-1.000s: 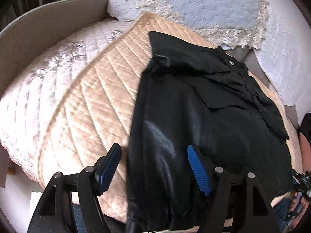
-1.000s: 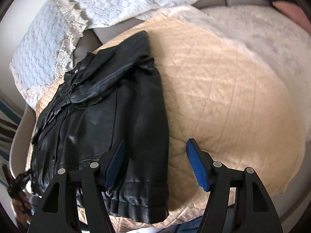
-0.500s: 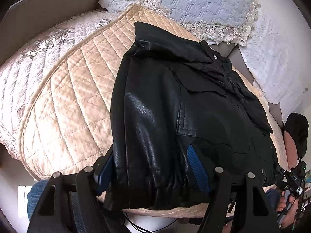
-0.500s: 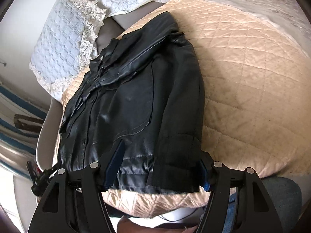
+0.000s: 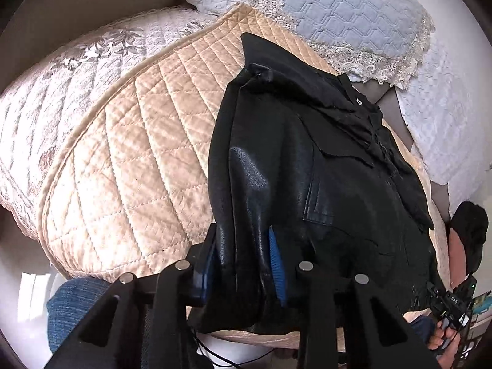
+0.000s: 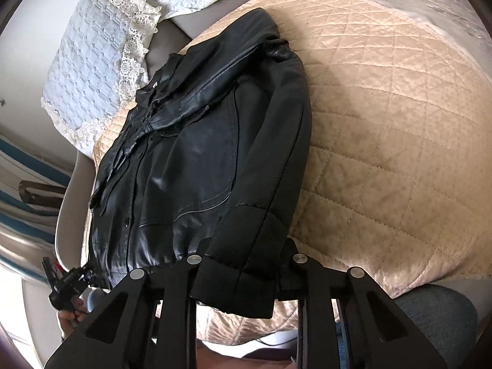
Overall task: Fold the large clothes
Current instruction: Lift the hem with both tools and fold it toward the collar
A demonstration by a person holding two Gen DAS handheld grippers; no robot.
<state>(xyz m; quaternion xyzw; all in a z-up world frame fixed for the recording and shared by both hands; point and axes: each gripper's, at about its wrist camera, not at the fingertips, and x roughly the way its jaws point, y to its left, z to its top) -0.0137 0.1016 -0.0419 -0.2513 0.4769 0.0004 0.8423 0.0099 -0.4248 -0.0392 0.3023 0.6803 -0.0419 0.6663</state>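
Note:
A black leather jacket (image 5: 323, 184) lies front-up on a beige quilted cover (image 5: 129, 166), collar at the far end, sleeves folded along its sides. My left gripper (image 5: 243, 261) is shut on the jacket's bottom hem at its left corner, blue pads pinching bunched leather. In the right wrist view the jacket (image 6: 200, 153) fills the left half. My right gripper (image 6: 243, 270) is closed around the sleeve cuff and hem at the right corner; its pads are hidden under the fabric.
Pale blue lace-edged pillows (image 5: 338, 12) lie beyond the collar. A white patterned bedspread (image 5: 61, 86) borders the beige cover (image 6: 399, 123) on the left. The person's jeans (image 5: 73, 304) show at the near edge. The other hand-held gripper (image 6: 64, 283) shows at lower left.
Both grippers moved in onto the jacket's near hem and closed from wide open, the left on the left corner, the right on the cuffed right corner. The hem is now bunched between the fingers.

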